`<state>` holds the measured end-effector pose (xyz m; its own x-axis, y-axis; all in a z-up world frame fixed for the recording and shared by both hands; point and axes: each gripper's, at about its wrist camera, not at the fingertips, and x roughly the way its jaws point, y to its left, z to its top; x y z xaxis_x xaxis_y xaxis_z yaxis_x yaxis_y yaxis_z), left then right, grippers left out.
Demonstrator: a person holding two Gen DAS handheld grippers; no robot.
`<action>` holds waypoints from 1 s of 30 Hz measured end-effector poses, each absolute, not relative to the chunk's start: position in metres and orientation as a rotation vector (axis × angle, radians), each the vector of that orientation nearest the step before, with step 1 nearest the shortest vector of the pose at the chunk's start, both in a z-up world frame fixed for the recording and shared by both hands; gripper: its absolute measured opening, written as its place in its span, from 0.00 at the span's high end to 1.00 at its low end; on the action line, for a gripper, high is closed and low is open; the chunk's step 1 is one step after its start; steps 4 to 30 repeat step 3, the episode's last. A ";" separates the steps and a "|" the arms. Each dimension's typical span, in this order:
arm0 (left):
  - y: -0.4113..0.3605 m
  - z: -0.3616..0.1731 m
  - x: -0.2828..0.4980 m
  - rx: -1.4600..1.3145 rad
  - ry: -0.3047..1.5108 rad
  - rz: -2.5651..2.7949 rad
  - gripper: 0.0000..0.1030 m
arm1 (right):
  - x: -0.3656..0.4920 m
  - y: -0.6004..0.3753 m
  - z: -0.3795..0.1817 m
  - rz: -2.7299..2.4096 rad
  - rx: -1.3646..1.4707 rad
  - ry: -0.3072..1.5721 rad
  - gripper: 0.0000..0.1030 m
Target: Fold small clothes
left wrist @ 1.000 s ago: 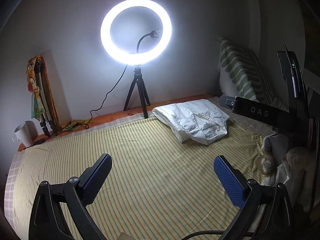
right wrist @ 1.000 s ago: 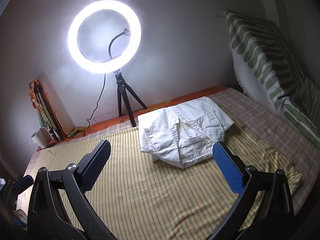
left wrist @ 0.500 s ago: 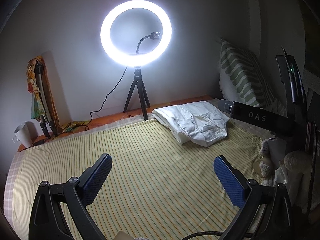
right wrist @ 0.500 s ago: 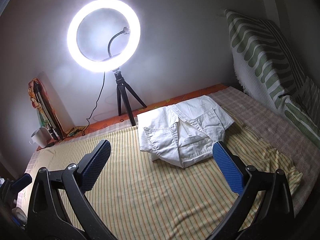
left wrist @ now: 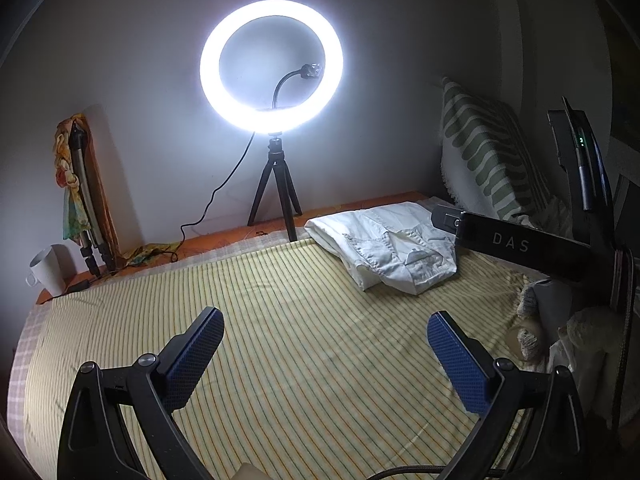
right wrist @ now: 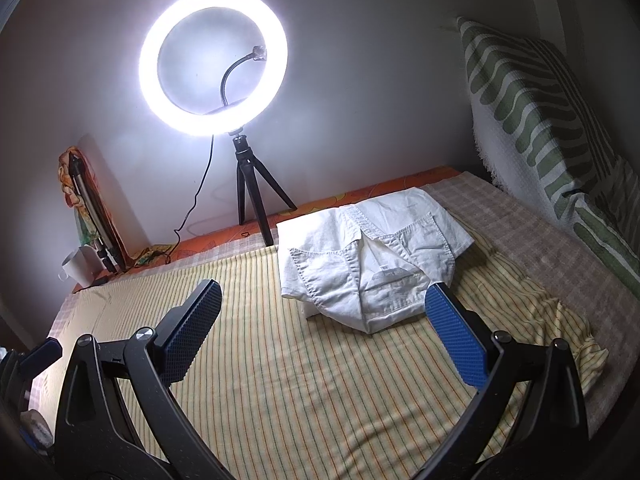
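Folded white shirt (right wrist: 372,264) on striped bedsheet (right wrist: 320,380); left gripper (left wrist: 324,356) and right gripper (right wrist: 322,328) hover, jaws apart, empty; next, probably fetching another garment.

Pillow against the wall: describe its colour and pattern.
White with wavy green stripes; the pillow shows best in the right wrist view.

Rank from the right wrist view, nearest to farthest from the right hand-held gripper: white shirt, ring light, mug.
1. White shirt: on the striped sheet just ahead of the right hand-held gripper, open and empty.
2. Ring light: on its tripod at the back wall, ahead-left.
3. Mug: far left corner.
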<state>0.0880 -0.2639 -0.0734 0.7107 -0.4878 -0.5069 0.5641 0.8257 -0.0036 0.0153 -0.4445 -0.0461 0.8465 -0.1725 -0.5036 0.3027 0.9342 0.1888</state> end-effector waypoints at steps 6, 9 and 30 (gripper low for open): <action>-0.266 -0.074 0.088 0.156 0.517 -0.583 0.00 | 0.015 -0.448 -0.048 -0.259 0.269 0.506 0.00; -0.266 -0.074 0.088 0.156 0.517 -0.583 0.00 | 0.015 -0.448 -0.048 -0.259 0.269 0.506 0.00; -0.266 -0.074 0.088 0.156 0.517 -0.583 0.00 | 0.015 -0.448 -0.048 -0.259 0.269 0.506 0.00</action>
